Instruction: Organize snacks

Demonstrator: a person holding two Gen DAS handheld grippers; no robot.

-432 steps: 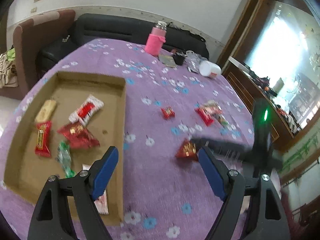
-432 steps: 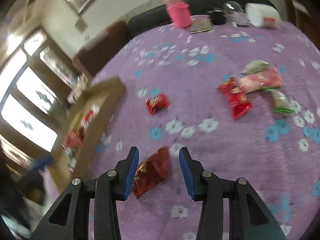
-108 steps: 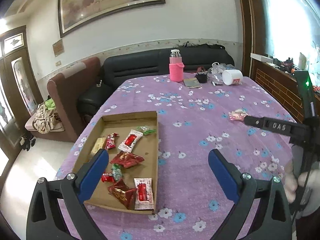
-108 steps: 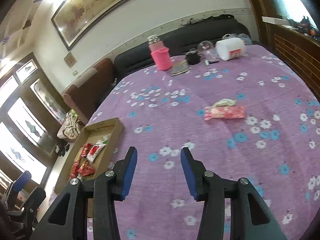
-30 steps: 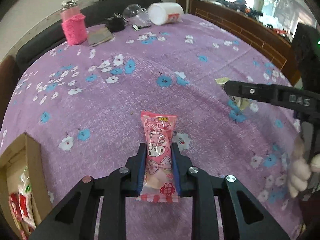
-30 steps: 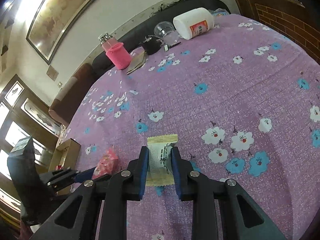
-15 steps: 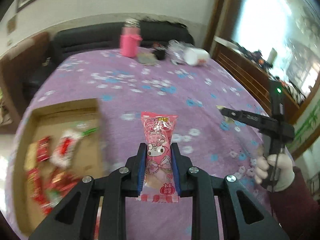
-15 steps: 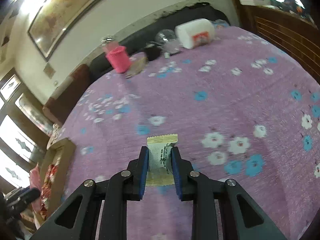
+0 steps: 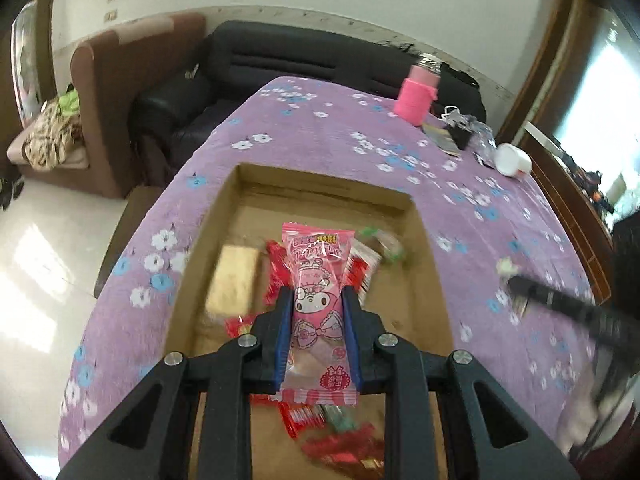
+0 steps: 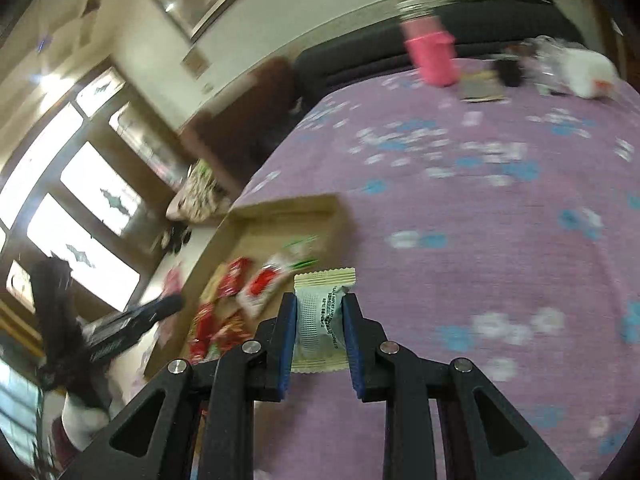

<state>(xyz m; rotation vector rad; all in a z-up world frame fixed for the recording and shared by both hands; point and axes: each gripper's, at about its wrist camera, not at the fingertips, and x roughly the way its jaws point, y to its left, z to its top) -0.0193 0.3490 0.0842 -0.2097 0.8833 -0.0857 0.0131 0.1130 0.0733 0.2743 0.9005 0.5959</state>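
Pink wrapper front and centre: the left gripper [image 9: 317, 320] is clamped on the pink snack packet [image 9: 317, 280] and has swung from the open purple table [image 9: 304, 136] to right above the cardboard box [image 9: 320, 190], where red packets [image 9: 276, 276] already lie. Off to the right, the right gripper [image 10: 319, 320] pinches the cream-and-silver snack [image 10: 322, 312], now carried left, just short of the box's near right edge. Both loose snacks are off the cloth and airborne. By my reading, two drops into the box finish the sorting.
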